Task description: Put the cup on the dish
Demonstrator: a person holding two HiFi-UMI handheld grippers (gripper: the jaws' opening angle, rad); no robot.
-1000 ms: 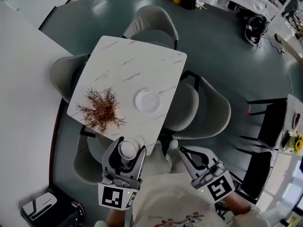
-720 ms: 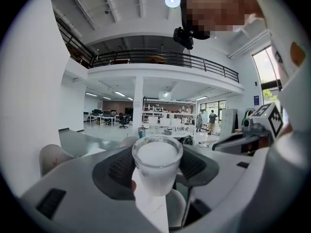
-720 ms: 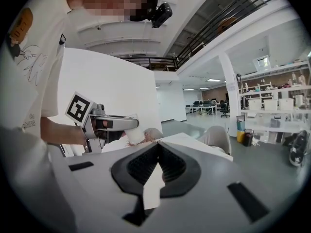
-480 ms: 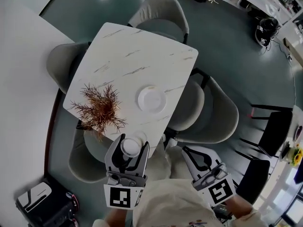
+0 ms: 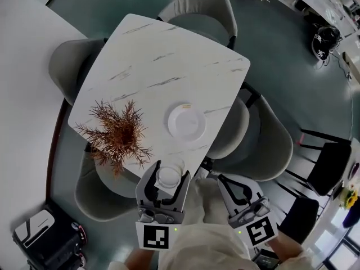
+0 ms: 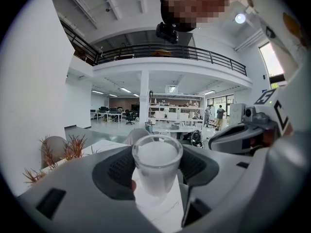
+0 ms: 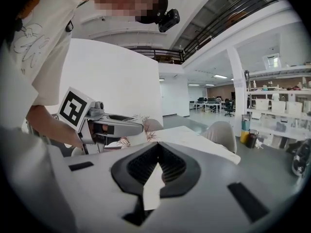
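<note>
Here the left hand-held gripper (image 5: pixel 167 176) clamps a frosted round cup (image 6: pixel 156 165), the right hand-held gripper (image 5: pixel 224 180) closed.

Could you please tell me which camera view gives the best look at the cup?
The left gripper view: the cup stands upright, close up, between the jaws of the left gripper. The head view shows only its rim from above. In the right gripper view I cannot make the cup out.

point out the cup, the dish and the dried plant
cup (image 6: pixel 157 168), left gripper view, on its frosted side wall
dish (image 5: pixel 187 121), head view, on its bare centre
dried plant (image 5: pixel 117 133), head view, on the middle of its branches
</note>
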